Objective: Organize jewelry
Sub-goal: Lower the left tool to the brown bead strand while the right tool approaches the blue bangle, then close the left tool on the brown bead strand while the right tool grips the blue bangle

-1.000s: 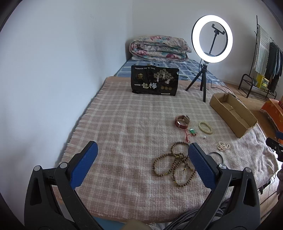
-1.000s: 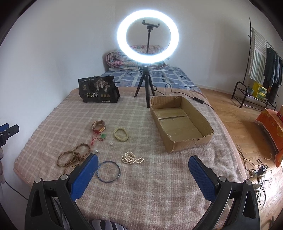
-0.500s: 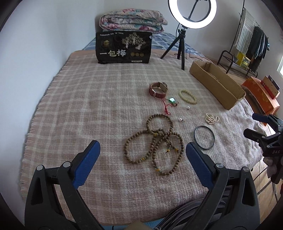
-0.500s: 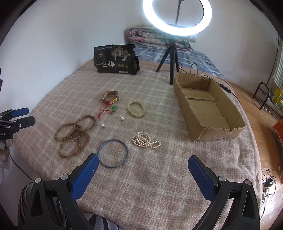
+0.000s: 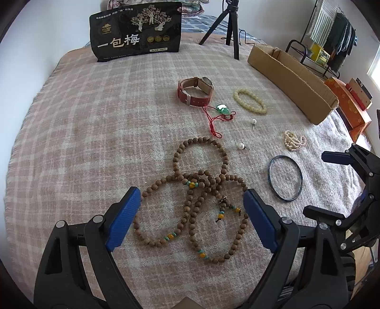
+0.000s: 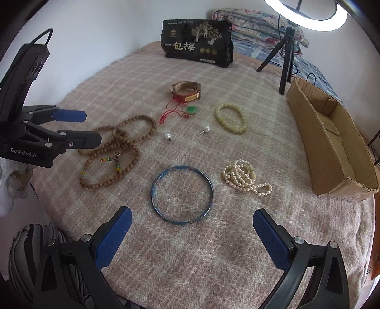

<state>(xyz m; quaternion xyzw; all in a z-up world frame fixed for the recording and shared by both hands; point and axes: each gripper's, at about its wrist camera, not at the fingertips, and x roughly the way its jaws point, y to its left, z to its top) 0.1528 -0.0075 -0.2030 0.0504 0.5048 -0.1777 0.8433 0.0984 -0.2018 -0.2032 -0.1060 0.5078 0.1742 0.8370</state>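
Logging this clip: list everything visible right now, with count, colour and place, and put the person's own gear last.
wooden bead strand: one, brown, tangled, near left
bangle: one, blue, near centre
pearl strand: one, cream, beside bangle
pearl studs: two, white, centre
bead bracelet: one, pale yellow
pendant: one, green, red cord
watch: one, red strap
cardboard box: one, brown, right edge
bag: one, black, far end
ring light: one, white, tripod
blanket: one, pink plaid
left gripper: open, closing, over beads
right gripper: open, near bangle
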